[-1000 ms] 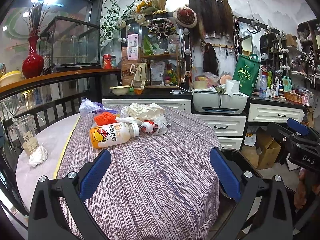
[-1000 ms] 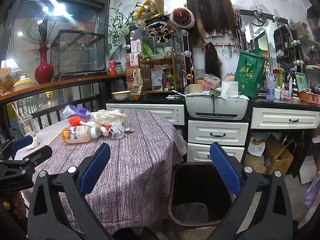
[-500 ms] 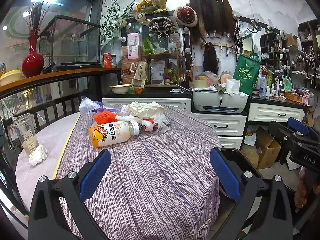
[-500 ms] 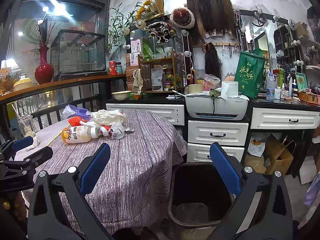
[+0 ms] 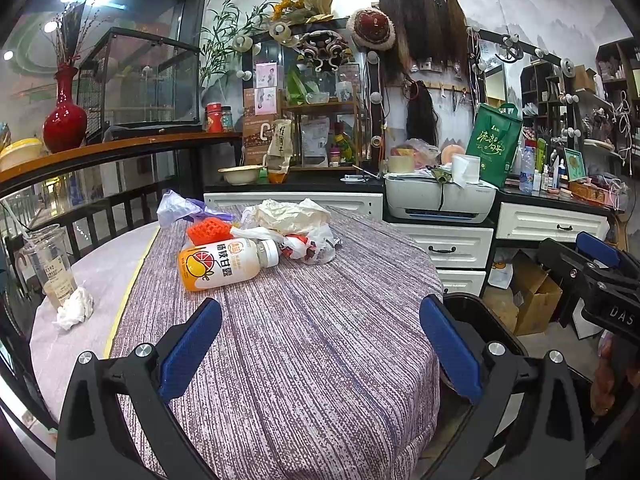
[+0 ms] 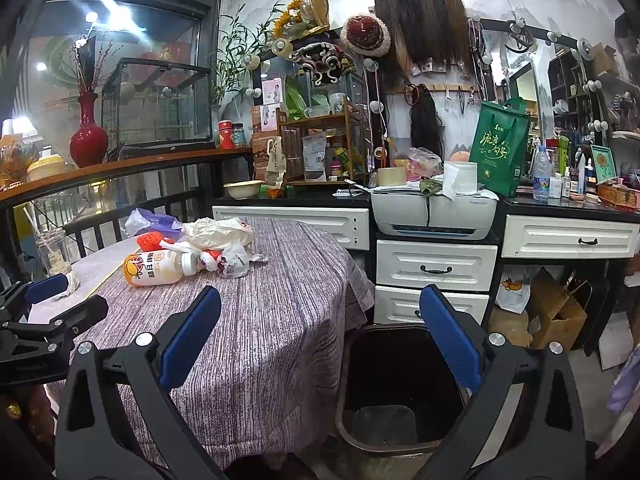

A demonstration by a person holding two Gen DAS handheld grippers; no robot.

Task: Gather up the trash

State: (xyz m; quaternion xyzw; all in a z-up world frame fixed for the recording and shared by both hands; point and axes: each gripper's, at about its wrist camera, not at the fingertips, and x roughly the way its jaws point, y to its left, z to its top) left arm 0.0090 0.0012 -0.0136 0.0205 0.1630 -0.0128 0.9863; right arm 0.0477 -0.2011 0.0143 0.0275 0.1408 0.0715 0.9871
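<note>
- A heap of trash lies on a round table covered with a purple striped woven cloth [image 5: 304, 360], at about 11 o'clock in the left wrist view.
- Nearest in the heap is a plastic drink bottle with an orange-and-white fruit label [image 5: 224, 265], lying on its side, its white cap pointing to 3 o'clock.
- Touching the bottle at 12 o'clock is an orange foam fruit net [image 5: 209, 231].
- Just beyond, at 1 o'clock from the bottle, sit a crumpled cream paper wrapper [image 5: 290, 215] and a white plastic bag with red print [image 5: 310, 245].
- A crumpled lilac plastic bag [image 5: 176, 209] lies at the far edge of the heap.
- At 9 o'clock, well apart from the heap, a clear plastic cup with a straw [image 5: 50, 262] stands upright, with a wadded white tissue [image 5: 74, 307] touching its base.
- A dark, round, open waste bin [image 6: 400, 380] stands on the floor just beside the table, at 5 o'clock in the right wrist view.
- The left gripper [image 5: 320, 342] hovers over the cloth, its blue-padded jaws spread wide and gripping nothing.
- The right gripper [image 6: 320, 338] hangs between table edge and bin, its jaws likewise spread wide and empty.
- Behind stand white drawers [image 6: 436, 270] and a white printer [image 6: 434, 214].
</note>
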